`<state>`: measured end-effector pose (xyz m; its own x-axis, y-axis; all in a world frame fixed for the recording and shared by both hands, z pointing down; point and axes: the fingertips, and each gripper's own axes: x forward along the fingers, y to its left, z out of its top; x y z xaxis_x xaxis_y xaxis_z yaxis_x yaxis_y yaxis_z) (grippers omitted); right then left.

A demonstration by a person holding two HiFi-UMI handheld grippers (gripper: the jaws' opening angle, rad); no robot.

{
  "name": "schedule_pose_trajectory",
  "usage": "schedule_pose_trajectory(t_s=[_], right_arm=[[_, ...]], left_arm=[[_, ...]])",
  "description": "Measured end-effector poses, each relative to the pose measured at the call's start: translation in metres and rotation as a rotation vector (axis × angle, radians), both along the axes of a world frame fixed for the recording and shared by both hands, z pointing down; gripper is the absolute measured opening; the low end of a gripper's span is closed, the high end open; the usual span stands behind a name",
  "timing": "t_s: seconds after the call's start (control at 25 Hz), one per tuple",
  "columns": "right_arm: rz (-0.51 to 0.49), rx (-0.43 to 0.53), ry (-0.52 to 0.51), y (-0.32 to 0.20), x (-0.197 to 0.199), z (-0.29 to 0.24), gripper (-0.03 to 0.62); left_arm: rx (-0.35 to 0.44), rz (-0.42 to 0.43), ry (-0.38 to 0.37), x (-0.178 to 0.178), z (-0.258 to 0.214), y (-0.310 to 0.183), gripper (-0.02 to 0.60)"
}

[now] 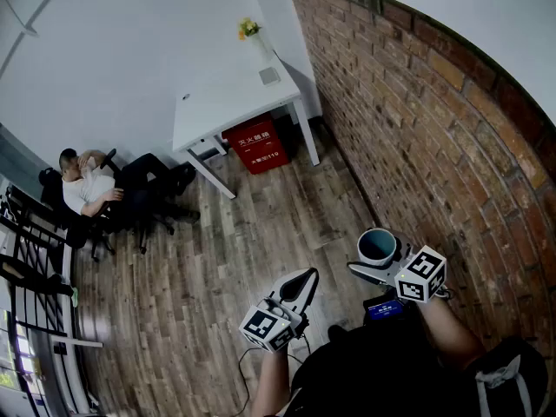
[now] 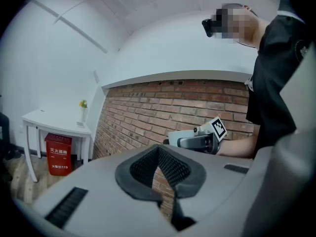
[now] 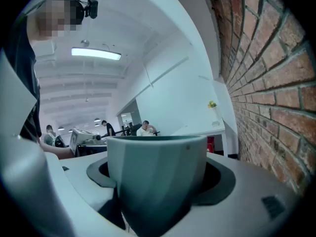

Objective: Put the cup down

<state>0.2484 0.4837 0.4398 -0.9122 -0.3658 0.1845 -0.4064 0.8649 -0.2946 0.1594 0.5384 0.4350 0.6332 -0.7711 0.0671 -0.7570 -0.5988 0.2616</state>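
A grey-green cup [image 1: 378, 245] is held upright in the air by my right gripper [image 1: 375, 259], whose jaws are shut on its sides, close to the brick wall. In the right gripper view the cup [image 3: 157, 174] fills the middle between the two dark pads [image 3: 224, 179]. My left gripper [image 1: 306, 278] hangs lower and to the left over the wooden floor, shut with nothing in it. In the left gripper view its ribbed pads [image 2: 170, 167] meet at the tip, and the right gripper [image 2: 197, 141] shows beyond them against the bricks.
A white table [image 1: 228, 104] stands far ahead by the wall, with a vase of yellow flowers [image 1: 253, 35] on it and a red box [image 1: 257, 144] beneath it. A person sits on a chair [image 1: 97, 191] at the left. The brick wall [image 1: 434, 146] runs along the right.
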Motion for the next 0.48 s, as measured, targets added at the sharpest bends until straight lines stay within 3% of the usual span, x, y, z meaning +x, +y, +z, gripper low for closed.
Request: schedule_pose_trajectory(t_s=[0.48], right_arm=[[-0.003,0.013,-0.012,-0.0004,0.0012,-0.0046,0.414]], left_arm=[[-0.003,0.0,-0.011,-0.0006,0.0008,0.0017,0.008]])
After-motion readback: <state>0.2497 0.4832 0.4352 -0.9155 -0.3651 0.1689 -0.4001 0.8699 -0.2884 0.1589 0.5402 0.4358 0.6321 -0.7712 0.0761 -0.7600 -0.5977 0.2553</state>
